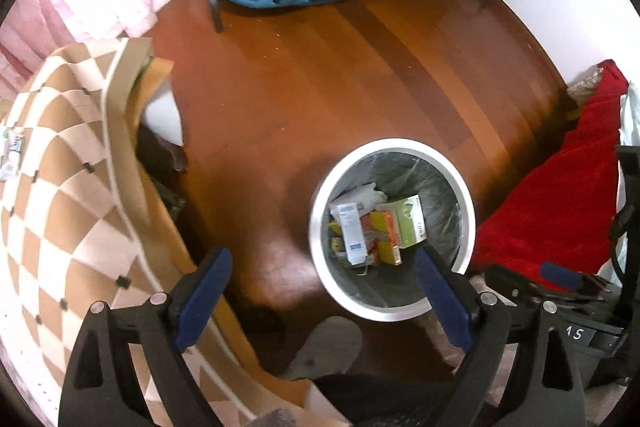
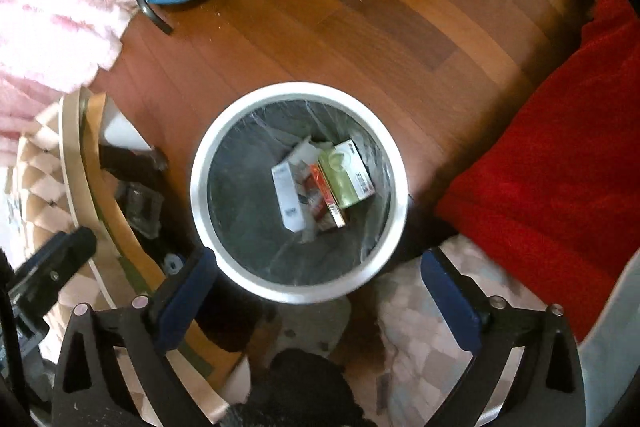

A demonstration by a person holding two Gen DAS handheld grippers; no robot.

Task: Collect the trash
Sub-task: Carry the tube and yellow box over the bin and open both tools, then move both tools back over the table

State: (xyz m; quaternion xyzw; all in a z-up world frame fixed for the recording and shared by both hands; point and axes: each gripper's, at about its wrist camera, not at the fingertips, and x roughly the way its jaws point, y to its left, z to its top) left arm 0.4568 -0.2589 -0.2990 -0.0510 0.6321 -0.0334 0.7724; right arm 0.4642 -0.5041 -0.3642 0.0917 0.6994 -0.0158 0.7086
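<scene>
Your left gripper (image 1: 324, 299) is a black frame with two curved arms, each cut through with a long triangular slot. Round silver pins sit in pairs at the arm joints, and each finger (image 1: 204, 301) carries a dark blue pad on its inner face. Your right gripper (image 2: 318, 301) is built the same: black slotted arms, silver pins, dark blue pads on its fingers (image 2: 450, 301). Seen from the left wrist, its black body bears a white label reading "15". Nearer you than the white bin (image 2: 298, 291), your foot (image 1: 324, 347) wears a grey sock below a dark trouser leg.
</scene>
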